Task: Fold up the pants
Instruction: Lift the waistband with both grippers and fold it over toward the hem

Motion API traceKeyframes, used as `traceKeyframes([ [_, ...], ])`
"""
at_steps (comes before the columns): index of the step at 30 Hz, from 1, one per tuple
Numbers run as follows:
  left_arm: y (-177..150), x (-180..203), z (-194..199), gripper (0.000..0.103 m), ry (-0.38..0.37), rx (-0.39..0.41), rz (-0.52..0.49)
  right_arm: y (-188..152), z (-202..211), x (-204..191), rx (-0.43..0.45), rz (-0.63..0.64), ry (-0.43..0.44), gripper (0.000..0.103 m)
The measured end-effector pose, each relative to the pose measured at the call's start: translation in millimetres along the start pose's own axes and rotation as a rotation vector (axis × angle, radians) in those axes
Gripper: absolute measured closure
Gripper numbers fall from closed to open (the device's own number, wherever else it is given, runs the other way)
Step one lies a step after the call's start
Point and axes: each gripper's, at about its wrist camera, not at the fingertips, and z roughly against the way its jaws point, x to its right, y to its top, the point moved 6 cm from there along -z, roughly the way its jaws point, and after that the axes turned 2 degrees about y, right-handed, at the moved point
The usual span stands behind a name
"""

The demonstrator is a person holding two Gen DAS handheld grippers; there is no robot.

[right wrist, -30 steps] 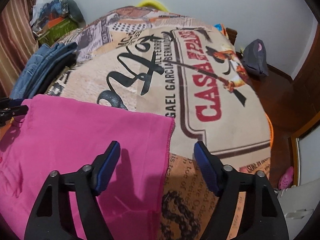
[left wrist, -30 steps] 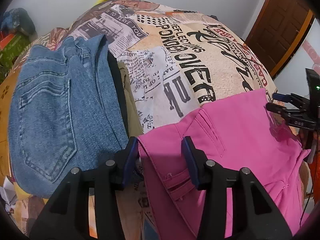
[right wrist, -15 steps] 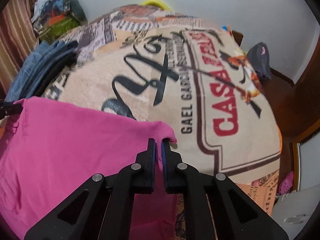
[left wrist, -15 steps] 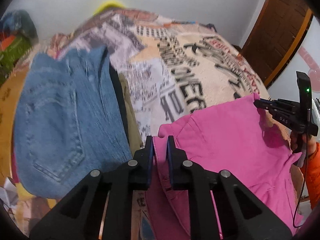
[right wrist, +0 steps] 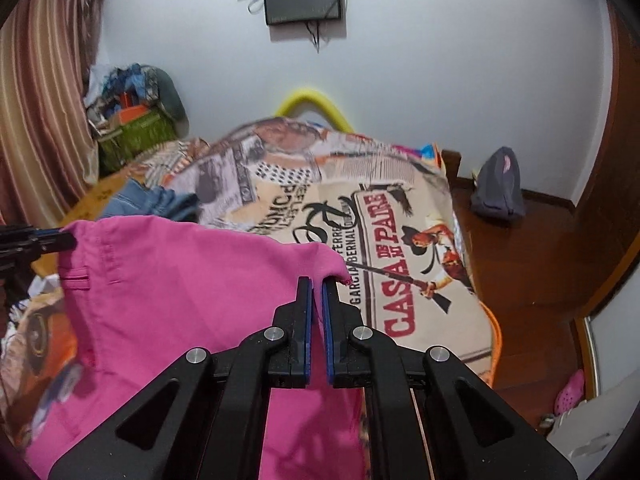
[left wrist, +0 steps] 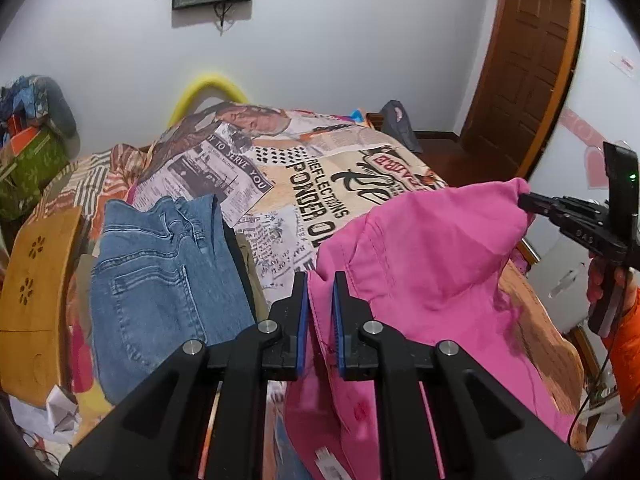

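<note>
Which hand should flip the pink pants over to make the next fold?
Probably the right. Both grippers are shut on the pink pants and hold them off the bed. The right gripper pinches a loose end corner, while the left gripper holds near the belt loops, beside the jeans.

Clamped between the blue-padded jaws of the left gripper (left wrist: 320, 280), the pink pants (left wrist: 420, 264) are matt woven cloth with stitched seams. The right gripper (right wrist: 316, 284) is matt black plastic with shiny metal pins. Left of the left jaws, the blue jeans (left wrist: 160, 276) are coarse, faded denim. Beyond both, the bedspread (right wrist: 360, 216) is smooth printed cloth; the door (left wrist: 524, 60) is glossy brown wood.
</note>
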Motion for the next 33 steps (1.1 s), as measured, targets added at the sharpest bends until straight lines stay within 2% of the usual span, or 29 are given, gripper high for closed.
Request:
traceKeyframes([
  [4, -15.4, 12.6, 28.9, 0.093, -0.005, 0.016, -0.015, -11.0, 41.2, -9.7, 0.037, -0.004, 0.007, 0.099],
  [11, -49.4, 31.5, 77.1, 0.093, -0.017, 0.03, -0.036, -45.3, 91.4, -24.1, 0.047, -0.038, 0.015, 0.099],
  [19, -104.2, 45.5, 117.2, 0.093, -0.023, -0.004, -0.078, -93.5, 133.7, -41.5, 0.046, -0.075, 0.013, 0.099],
  [27, -172.2, 51.2, 125.7, 0.093, -0.049, -0.107, -0.053, -142.7, 145.3, -53.7, -0.009, -0.123, 0.031, 0.099],
  [33, -216.5, 53.7, 117.3, 0.093, -0.066, -0.181, -0.016, -189.5, 134.4, -62.7, -0.095, -0.138, 0.02, 0.099],
])
